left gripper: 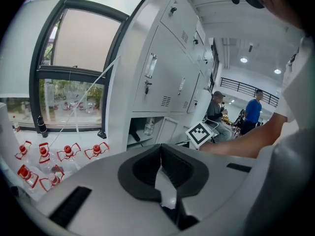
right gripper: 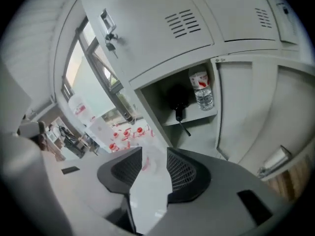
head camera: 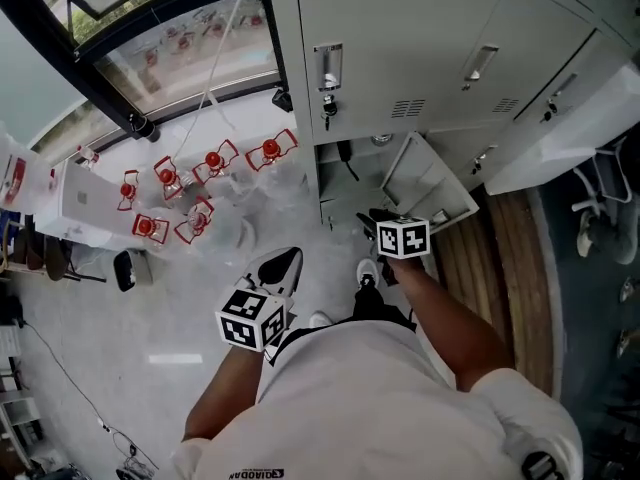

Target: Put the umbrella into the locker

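Pale grey sheet metal: locker (right gripper: 151, 98), lower row, with its door (right gripper: 246, 117) swung open at the compartment's 3 o'clock in the right gripper view. On the inner shelf lies the umbrella (right gripper: 178, 100): black, folded, mid-shelf, a thin strap or handle hanging over the front edge. A water bottle (right gripper: 202, 90), clear with a red-and-white label, stands upright just beside the umbrella at its 3 o'clock. Neither hand-held gripper touches the umbrella. Right hand-held gripper (right gripper: 154, 151): jaws parted to a moderate gap, nothing between the ribbed black pads, only pale floor showing through. The open compartment stands at its 1 o'clock, well apart. Left hand-held gripper (left gripper: 160, 148): jaws closed tip to tip, empty, pointed toward the same locker bank. Floor (head camera: 170, 308): pale, glossy. On it, at 10 o'clock of the left hand-held gripper in the head view, sits a loose cluster of red-capped bottles (head camera: 213, 160) below a dark-framed window (head camera: 180, 38). The upper locker door, at 12 o'clock of the open compartment, is shut, with keys (head camera: 327, 108) hanging at its lock.
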`<state>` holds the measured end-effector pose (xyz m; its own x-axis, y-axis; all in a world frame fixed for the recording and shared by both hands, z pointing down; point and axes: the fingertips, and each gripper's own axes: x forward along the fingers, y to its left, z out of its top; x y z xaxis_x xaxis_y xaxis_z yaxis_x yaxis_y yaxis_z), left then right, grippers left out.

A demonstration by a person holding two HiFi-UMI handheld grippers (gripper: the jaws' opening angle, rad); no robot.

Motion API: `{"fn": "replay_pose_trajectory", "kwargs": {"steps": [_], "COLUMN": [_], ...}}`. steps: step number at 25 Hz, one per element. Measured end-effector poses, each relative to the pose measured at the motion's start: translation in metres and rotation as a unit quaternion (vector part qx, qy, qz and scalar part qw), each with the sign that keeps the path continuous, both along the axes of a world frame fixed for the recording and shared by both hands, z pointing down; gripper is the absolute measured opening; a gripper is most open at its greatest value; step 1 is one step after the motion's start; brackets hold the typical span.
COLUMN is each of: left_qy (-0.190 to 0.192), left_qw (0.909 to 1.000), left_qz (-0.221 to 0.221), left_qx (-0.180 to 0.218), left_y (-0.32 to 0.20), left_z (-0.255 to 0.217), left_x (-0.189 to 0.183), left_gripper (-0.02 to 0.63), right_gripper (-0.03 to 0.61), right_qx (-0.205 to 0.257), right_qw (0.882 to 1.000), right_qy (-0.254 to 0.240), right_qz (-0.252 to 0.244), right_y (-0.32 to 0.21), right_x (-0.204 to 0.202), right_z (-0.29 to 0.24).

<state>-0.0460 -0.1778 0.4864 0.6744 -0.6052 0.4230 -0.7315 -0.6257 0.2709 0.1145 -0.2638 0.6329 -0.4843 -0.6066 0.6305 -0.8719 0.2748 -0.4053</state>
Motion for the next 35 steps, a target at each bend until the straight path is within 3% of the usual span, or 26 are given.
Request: {"fn": "replay_pose_trajectory", "kwargs": {"steps": [4, 7, 13, 20, 24, 28, 35], "left_qy": [0.013, 0.014, 0.006, 0.010, 0.005, 0.023, 0.022], "left_qw": [0.9998, 0.9994, 0.9984, 0.9988, 0.9989, 0.9980, 0.9976], "left_qz": [0.013, 0.031, 0.052, 0.031, -0.009, -0.038, -0.051], "left_qx": [0.008, 0.008, 0.021, 0.038, 0.045, 0.044, 0.041], "left_y": [0.023, 0.043, 0.063, 0.070, 0.067, 0.071, 0.102], "left_z": [-0.007, -0.009, -0.010, -0.024, -0.028, -0.036, -0.032], "left_x": [-0.001, 0.001, 0.011, 0.026, 0.038, 0.071, 0.148], "left_gripper": [0.015, 0.015, 0.015, 0.015, 0.015, 0.015, 0.015], "right_gripper": [0.068, 0.043, 0.040, 0.040, 0.040, 0.040, 0.040], "right_qx": [0.027, 0.053, 0.101, 0.139, 0.156, 0.157, 0.125], "right_qw": [0.999, 0.998, 0.994, 0.987, 0.983, 0.977, 0.978], "right_qy": [-0.034, -0.045, -0.033, -0.022, -0.034, -0.040, -0.061], "right_qz": [0.010, -0.005, -0.038, -0.075, -0.096, -0.138, -0.157], "right_y": [0.058, 0.095, 0.129, 0.137, 0.136, 0.152, 0.186], "right_x": [-0.007, -0.016, -0.019, -0.003, 0.018, 0.041, 0.103], "right_z": [-0.045, -0.072, -0.106, -0.133, -0.152, -0.162, -0.153]}}
